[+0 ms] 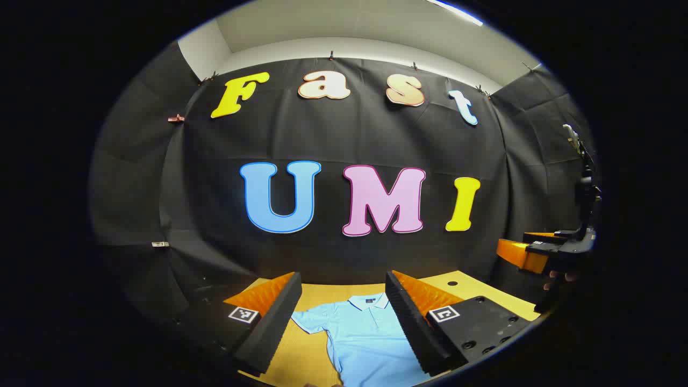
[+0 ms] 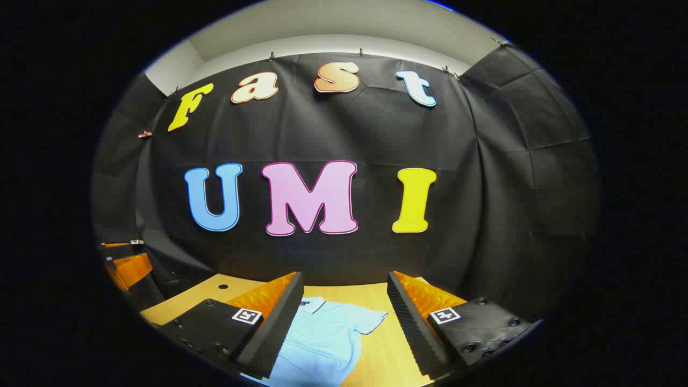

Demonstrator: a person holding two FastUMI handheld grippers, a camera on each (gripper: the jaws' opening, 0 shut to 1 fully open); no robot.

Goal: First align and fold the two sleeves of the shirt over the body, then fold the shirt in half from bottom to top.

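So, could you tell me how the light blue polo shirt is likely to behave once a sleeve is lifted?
The shirt looks like thin, soft fabric lying flat on the wooden table, so it will probably droop and drag rather than hold shape. Its short sleeve seems light, likely needing little force. The smooth tabletop may let the body slide.

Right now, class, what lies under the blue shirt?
The light blue polo shirt lies flat on a wooden table, collar toward the wall, both sleeves spread out. The table shows around it; whatever sits directly beneath the cloth is covered. Both grippers' fingers are open above it.
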